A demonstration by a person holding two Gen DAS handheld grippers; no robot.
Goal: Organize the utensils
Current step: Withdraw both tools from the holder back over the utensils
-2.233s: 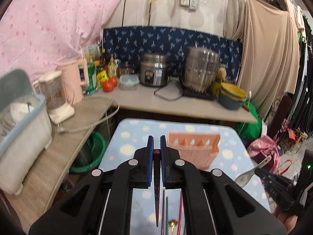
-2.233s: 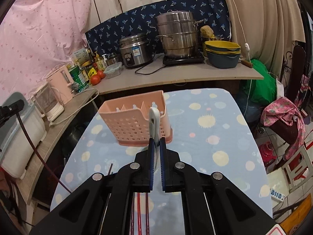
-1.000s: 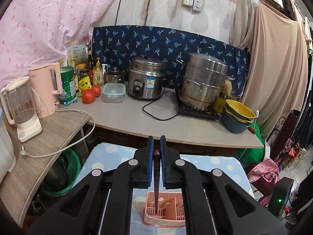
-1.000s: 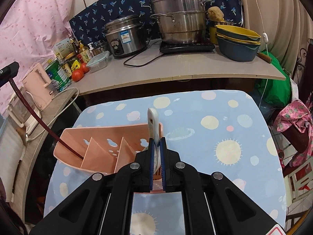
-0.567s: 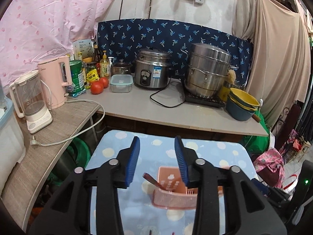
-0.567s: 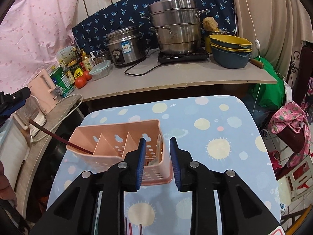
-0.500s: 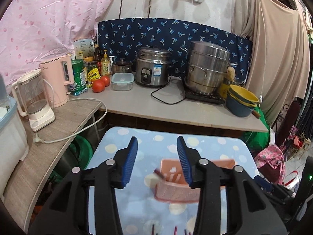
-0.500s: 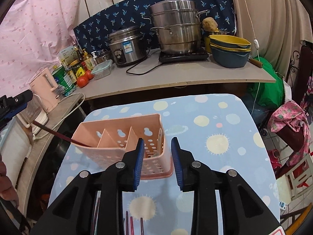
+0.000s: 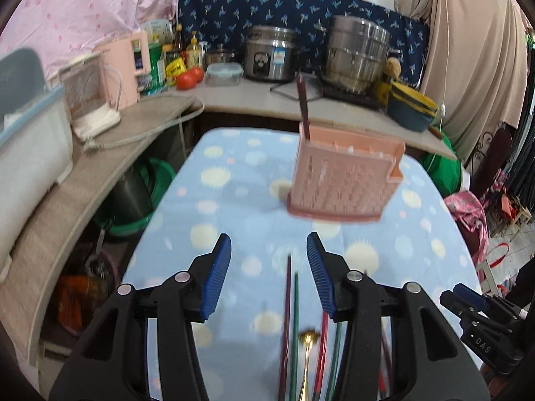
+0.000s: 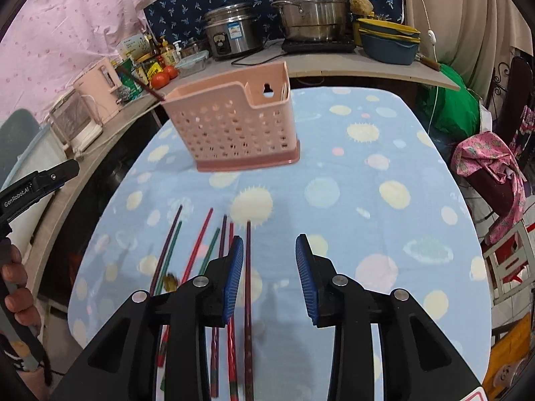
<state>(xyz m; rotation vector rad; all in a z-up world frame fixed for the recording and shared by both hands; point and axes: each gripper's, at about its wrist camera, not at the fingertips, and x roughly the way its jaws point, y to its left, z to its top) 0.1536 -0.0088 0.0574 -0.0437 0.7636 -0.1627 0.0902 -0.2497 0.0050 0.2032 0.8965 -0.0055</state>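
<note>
A pink slotted utensil holder (image 9: pixel 344 180) (image 10: pixel 234 123) stands on the blue dotted tablecloth. A dark red chopstick (image 9: pixel 303 107) (image 10: pixel 138 83) leans out of its left end. A white spoon handle (image 10: pixel 284 92) just shows inside its right end. Several red, green and maroon chopsticks (image 9: pixel 291 317) (image 10: pixel 200 250) lie on the cloth in front of the holder, with a small gold spoon (image 9: pixel 309 344) among them. My left gripper (image 9: pixel 269 274) is open and empty above the chopsticks. My right gripper (image 10: pixel 267 275) is open and empty, with a maroon chopstick (image 10: pixel 248 287) below its left finger.
The table (image 10: pixel 384 200) drops off at its left and right edges. A counter behind it holds a rice cooker (image 9: pixel 271 53), steel steamer (image 9: pixel 357 53), stacked bowls (image 10: pixel 388 43), tomatoes and bottles. A side shelf on the left carries a kettle (image 9: pixel 123 67) and blender.
Both grippers let go of their utensils into the holder, opened, and drew back towards me. The chopsticks lying on the cloth have come into view.
</note>
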